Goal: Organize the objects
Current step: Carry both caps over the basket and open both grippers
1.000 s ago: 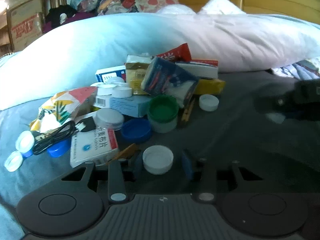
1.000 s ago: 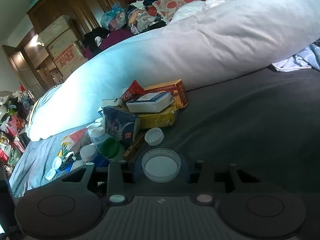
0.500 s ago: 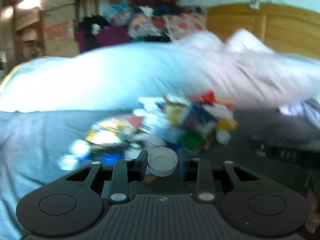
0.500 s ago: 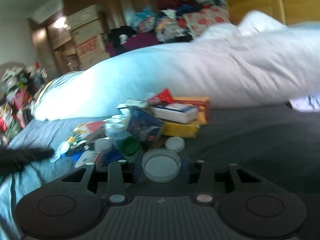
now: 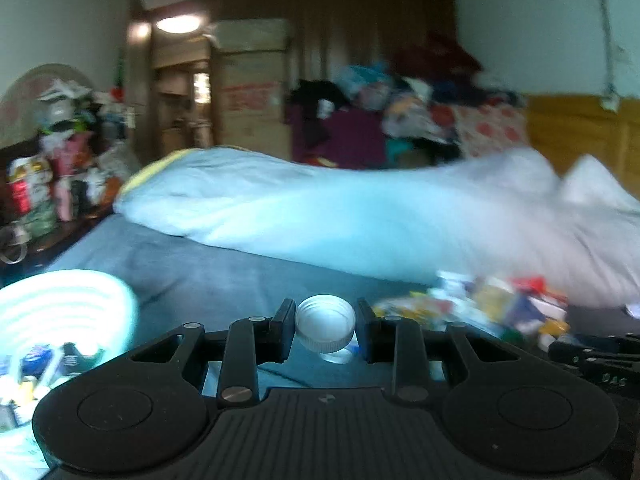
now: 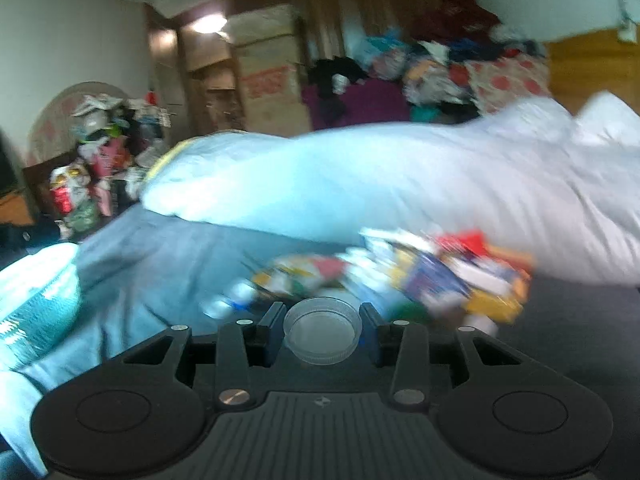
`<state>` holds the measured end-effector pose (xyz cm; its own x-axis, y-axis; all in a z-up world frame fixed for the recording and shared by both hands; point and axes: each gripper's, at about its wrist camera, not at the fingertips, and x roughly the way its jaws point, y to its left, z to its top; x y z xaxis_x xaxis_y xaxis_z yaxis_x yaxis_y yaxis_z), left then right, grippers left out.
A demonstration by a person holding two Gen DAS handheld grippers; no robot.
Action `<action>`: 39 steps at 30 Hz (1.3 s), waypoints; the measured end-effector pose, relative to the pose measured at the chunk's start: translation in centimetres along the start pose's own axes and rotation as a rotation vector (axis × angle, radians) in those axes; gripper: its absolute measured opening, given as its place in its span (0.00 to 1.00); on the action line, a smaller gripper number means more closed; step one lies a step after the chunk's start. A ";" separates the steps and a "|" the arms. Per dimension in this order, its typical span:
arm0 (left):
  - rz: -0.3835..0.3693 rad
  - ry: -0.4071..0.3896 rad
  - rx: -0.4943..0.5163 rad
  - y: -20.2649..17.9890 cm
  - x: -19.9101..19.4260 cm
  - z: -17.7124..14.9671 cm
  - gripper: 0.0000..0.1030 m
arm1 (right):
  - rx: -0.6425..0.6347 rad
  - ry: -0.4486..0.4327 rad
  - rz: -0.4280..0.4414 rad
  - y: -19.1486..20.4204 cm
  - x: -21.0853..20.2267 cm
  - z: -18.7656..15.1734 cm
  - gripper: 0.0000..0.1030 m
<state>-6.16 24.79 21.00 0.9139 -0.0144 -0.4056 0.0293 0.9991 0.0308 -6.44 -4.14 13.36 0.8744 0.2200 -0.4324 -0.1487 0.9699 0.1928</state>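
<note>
Left gripper [image 5: 325, 330] is clamped on a small white cap [image 5: 325, 327]; right gripper [image 6: 322, 334] pinches a wider clear lid [image 6: 322, 336], open side up. Both hang above the bed, clutter pile [image 6: 420, 276] off right. Likely step: carry to the white basket [image 5: 100, 292]; keep level, release low over its rim. Only left view shows inside the basket; right view sees just its teal wall.

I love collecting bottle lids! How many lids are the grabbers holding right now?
2. One white lid sits between the left gripper fingers; one clear lid sits between the right gripper fingers. The blurry pile may hide more.
</note>
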 end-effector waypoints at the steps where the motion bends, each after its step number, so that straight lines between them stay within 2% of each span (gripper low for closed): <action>1: 0.017 -0.006 -0.015 1.0 -0.4 0.2 0.31 | -0.012 -0.008 0.022 1.2 0.0 0.9 0.41; 7: 0.127 -0.028 -0.119 7.5 -1.9 1.3 0.31 | -0.049 -0.038 0.159 7.7 0.3 6.4 0.41; 12: 0.207 -0.063 -0.160 12.7 -3.5 2.3 0.31 | -0.086 -0.035 0.270 14.2 1.0 10.7 0.41; 20: 0.312 -0.064 -0.225 21.4 -4.9 3.0 0.31 | -0.123 0.020 0.399 24.9 3.1 15.4 0.41; 26: 0.360 -0.045 -0.284 27.3 -5.5 2.3 0.31 | -0.182 0.062 0.468 33.3 3.7 16.9 0.41; 31: 0.397 -0.020 -0.324 31.6 -5.7 1.8 0.31 | -0.238 0.097 0.503 39.7 3.5 17.0 0.41; 39: 0.413 0.024 -0.371 35.6 -6.2 -0.1 0.31 | -0.273 0.158 0.549 45.2 4.4 15.7 0.41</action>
<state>-10.81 60.43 24.47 0.8095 0.3780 -0.4492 -0.4778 0.8688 -0.1299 -2.09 39.02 33.99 0.5619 0.6855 -0.4630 -0.6868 0.6986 0.2008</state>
